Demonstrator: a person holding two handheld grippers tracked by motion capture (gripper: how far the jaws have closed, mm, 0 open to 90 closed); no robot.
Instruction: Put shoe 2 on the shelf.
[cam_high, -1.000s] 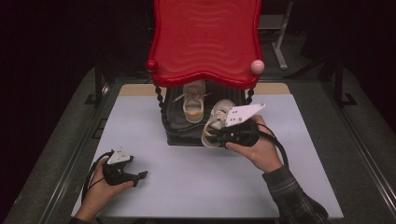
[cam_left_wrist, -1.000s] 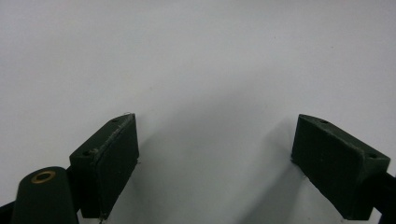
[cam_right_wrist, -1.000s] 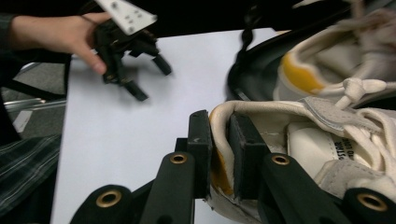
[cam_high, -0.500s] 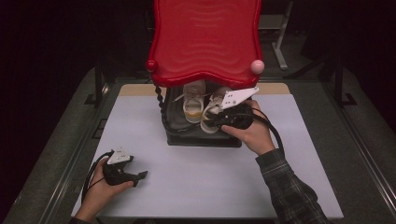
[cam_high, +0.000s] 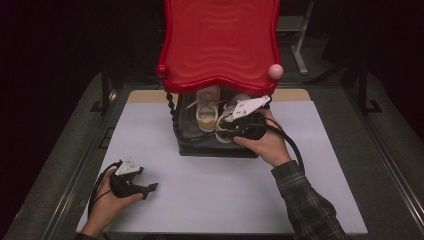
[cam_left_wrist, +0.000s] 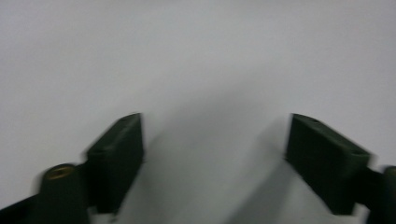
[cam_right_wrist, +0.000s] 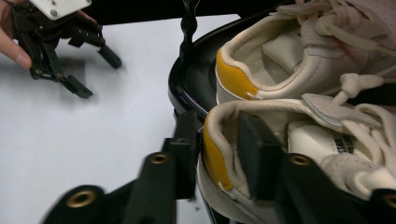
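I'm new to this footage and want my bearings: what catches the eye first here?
A wavy red top on a small black stand dominates the far middle of the table. On the shelf under it sit two white sneakers with yellow heels; the right gripper has its jaws around the heel of the near sneaker, beside the other sneaker. The left gripper rests open at the near left, apart from the stand.

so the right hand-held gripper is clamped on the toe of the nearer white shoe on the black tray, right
Not the toe. The right hand-held gripper is clamped on the heel collar of the nearer white shoe, one jaw inside the opening and one outside by the yellow heel patch; the right gripper view shows it. The shoe does sit on the black tray.
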